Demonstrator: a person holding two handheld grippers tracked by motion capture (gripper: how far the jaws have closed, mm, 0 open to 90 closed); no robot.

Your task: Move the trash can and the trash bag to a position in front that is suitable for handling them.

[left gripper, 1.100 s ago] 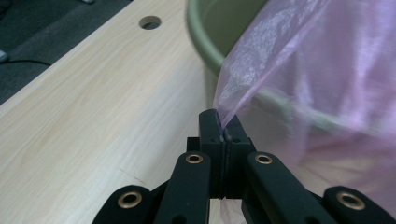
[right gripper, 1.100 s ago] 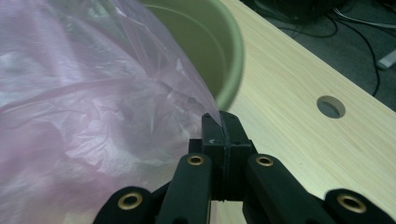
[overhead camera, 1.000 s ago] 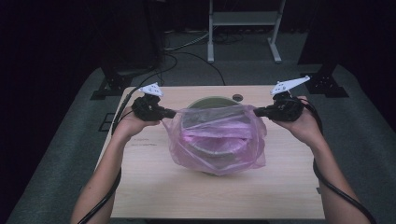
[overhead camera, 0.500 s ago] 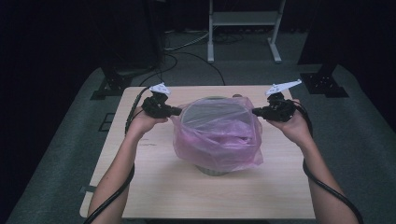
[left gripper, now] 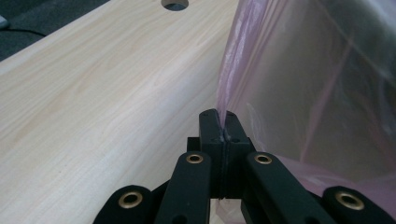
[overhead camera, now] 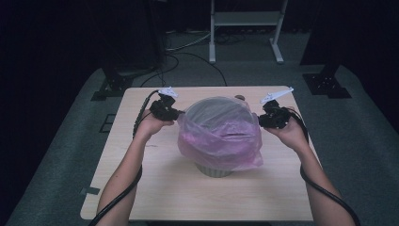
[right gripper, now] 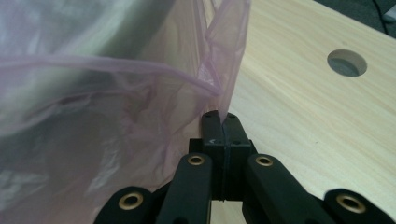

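Pinching pink bag (left gripper: 299, 93), each hand-held gripper (left gripper: 223, 122) clamped

Pink see-thru bag (overhead camera: 220, 136) is covering grey bin (overhead camera: 214, 170); black tongs (left gripper: 223, 127), bench (overhead camera: 155, 188) is showing light wood w/ wavy grain.

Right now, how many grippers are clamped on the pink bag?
2. The left gripper pinches the pink bag at its left edge; the right gripper pinches its right edge. The bag hangs over the bin between them.
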